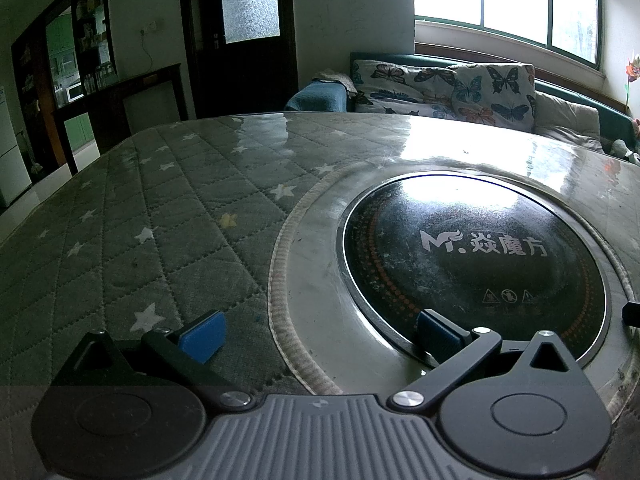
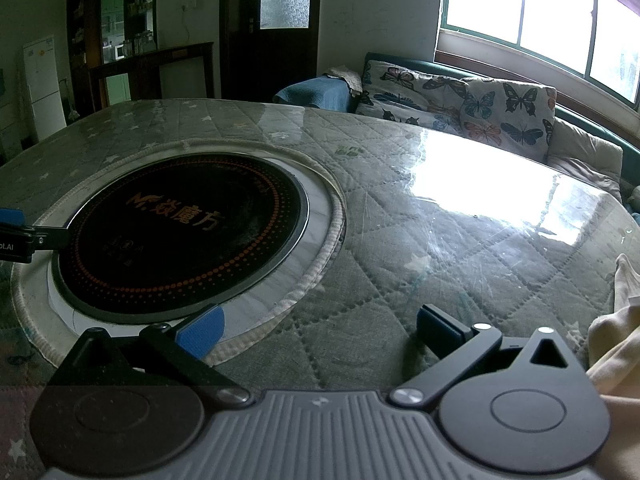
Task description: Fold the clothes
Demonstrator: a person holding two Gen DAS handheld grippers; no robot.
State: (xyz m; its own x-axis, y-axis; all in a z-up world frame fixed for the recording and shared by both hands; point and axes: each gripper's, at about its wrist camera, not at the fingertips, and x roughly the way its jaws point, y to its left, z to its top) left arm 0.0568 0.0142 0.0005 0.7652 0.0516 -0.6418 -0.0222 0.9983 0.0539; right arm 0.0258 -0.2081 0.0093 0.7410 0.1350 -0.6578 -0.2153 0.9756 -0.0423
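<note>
Here both tools, left tool (image 1: pixel 320 336) and right tool (image 2: pixel 318 334), gape empty.

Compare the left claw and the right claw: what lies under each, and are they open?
The left claw hangs over the edge of the round black cooktop; the right claw hangs over the quilted star table cover, with the cream cloth on its right. Both are open and hold nothing.

Quilted cloth cover (image 1: pixel 168 216), stitched in diamonds, under a clear glossy sheet (image 2: pixel 472 200) scratched and glaring. Black glass cooktop (image 1: pixel 472 256), smooth and shiny, ringed in bright metal. Matt black plastic arms, ribbed grey housing, textured blue pads (image 1: pixel 204 336). Soft cream cloth (image 2: pixel 616 332), crumpled. Printed cotton cushions (image 1: pixel 492 88).
</note>
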